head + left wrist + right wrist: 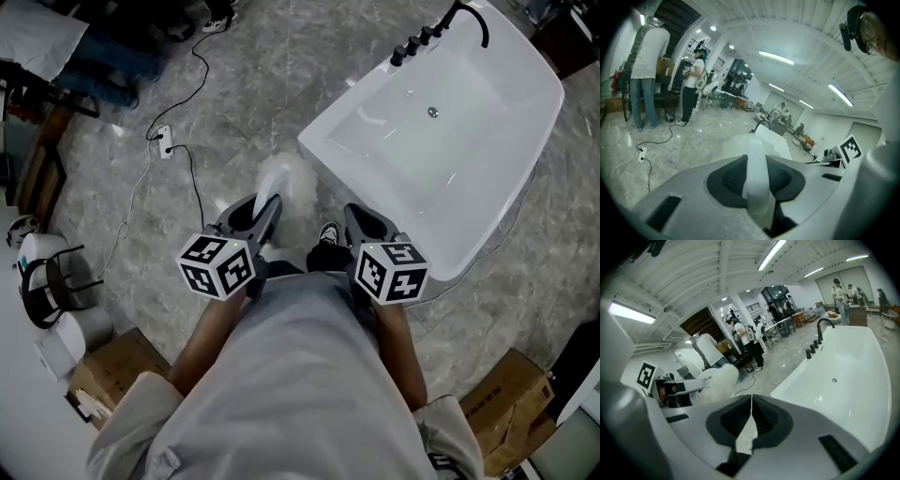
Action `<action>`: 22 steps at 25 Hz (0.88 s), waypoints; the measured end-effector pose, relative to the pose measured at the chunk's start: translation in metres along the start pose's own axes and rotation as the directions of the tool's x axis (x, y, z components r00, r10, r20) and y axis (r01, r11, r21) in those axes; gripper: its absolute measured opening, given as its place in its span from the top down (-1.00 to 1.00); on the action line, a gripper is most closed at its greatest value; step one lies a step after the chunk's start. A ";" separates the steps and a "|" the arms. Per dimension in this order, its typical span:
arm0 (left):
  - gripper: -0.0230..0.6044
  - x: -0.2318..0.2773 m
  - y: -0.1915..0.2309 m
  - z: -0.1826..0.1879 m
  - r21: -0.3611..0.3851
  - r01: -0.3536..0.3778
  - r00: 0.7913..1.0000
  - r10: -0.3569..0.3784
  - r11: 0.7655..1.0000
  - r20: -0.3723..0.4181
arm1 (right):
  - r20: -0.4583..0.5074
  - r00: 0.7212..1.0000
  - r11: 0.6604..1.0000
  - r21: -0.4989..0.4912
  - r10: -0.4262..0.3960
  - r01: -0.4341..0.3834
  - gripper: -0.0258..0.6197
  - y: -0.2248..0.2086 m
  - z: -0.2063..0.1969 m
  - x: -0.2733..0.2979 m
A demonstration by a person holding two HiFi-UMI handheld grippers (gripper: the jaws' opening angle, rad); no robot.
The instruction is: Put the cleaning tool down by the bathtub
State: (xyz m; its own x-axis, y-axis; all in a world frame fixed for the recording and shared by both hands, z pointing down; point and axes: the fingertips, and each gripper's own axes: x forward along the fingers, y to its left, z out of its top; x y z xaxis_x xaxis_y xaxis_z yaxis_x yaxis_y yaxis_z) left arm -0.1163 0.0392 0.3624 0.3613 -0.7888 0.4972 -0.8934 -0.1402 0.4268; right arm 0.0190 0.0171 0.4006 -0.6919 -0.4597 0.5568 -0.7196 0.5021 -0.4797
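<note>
Risk: the left gripper [269, 208], clenched on the cleaning tool [283, 174] beside the bathtub [322, 150], may release carelessly and tip it into the bathtub; the right gripper [359, 218] is clenched, empty.

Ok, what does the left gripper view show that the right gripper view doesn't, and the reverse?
Only the left gripper view: the cleaning tool, its white handle clamped in the left gripper, and a power strip on the floor. Only the right gripper view: the right gripper shut on nothing, and the drain of the bathtub. Both: the tool's fluffy head, the bathtub and its black tap.
</note>
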 end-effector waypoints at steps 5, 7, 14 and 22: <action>0.64 0.015 -0.007 0.003 0.007 -0.004 1.000 0.004 1.000 -0.008 | -0.004 1.000 1.000 0.014 0.026 -0.026 0.88 -0.008 0.000 0.006; 0.64 0.017 -0.008 0.004 0.003 -0.005 1.000 0.005 1.000 -0.008 | -0.008 0.999 0.999 0.020 0.041 -0.040 0.88 -0.009 0.001 0.009; 0.65 0.020 -0.007 0.002 -0.022 0.002 1.000 -0.002 1.000 0.006 | -0.036 0.999 0.999 -0.003 0.035 -0.035 0.88 -0.007 -0.004 0.007; 0.65 0.039 0.005 0.005 -0.049 0.008 1.000 -0.008 0.999 0.007 | -0.049 0.999 1.000 -0.005 -0.014 0.014 0.88 -0.025 -0.005 0.006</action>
State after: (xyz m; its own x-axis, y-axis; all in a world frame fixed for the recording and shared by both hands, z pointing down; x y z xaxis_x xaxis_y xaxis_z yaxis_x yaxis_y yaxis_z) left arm -0.1080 0.0050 0.3801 0.3667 -0.7916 0.4888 -0.8761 -0.1171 0.4677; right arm 0.0336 0.0052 0.4190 -0.6778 -0.4305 0.5961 -0.7290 0.4991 -0.4685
